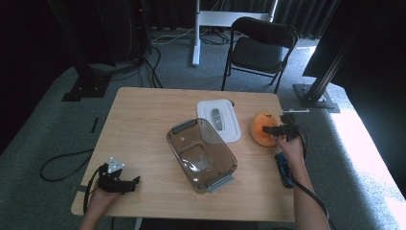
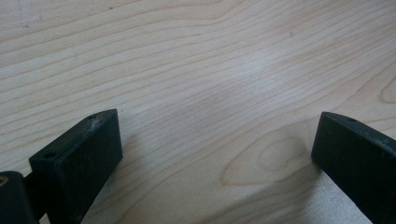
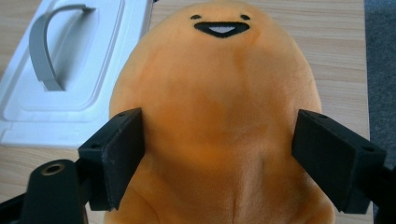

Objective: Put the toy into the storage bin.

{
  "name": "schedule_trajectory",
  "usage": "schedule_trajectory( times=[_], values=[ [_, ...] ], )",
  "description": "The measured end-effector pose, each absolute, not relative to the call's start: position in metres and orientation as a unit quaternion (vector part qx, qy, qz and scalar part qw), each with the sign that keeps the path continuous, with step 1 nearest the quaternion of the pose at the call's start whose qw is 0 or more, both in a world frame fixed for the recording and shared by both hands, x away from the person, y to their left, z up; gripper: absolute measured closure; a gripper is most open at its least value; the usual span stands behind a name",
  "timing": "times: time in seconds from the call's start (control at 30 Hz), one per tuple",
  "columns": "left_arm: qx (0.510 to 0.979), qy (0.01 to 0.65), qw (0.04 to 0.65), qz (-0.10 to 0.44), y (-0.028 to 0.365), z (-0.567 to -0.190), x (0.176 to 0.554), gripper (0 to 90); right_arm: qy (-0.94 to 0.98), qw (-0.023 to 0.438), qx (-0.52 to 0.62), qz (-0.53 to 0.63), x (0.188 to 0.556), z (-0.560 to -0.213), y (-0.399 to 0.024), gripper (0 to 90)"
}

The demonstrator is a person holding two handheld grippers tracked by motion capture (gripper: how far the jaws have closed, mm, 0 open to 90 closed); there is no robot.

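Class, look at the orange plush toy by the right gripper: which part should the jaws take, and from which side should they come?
Grip the plush toy across its wide lower body, coming from its bottom end, opposite the face. It lies flat on the table, and the right gripper already straddles that soft bulge with jaws open on either flank, so closing there should likely squeeze and hold it.

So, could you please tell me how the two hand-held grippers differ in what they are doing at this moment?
The right hand-held gripper has its open jaws around the orange plush toy; the left hand-held gripper, also open, has bare table between its jaws. The right one is at the far right edge, the left one at the near left corner.
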State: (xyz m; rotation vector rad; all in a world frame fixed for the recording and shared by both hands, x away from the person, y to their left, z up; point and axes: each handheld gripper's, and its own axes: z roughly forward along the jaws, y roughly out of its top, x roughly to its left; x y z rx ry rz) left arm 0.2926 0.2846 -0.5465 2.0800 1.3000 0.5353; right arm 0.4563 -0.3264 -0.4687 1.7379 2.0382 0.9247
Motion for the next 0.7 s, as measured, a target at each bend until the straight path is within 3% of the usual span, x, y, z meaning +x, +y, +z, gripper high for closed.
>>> schedule_trajectory(
  times=[0.2,0.53,0.7],
  values=[
    [0.788,0.492,0.31,0.203,0.285,-0.546,0.293,2.2,0.719,0.162,0.593,0.323,0.456,-0.477,-0.325,20.6],
    [0.788,0.492,0.31,0.203,0.285,-0.546,0.293,2.2,0.727,0.163,0.583,0.324,0.453,-0.481,-0.322,37.7],
    [0.788,0.492,0.31,0.203,0.285,-0.546,0.293,2.2,0.732,0.16,0.587,0.307,0.449,-0.474,-0.32,60.3]
  ],
)
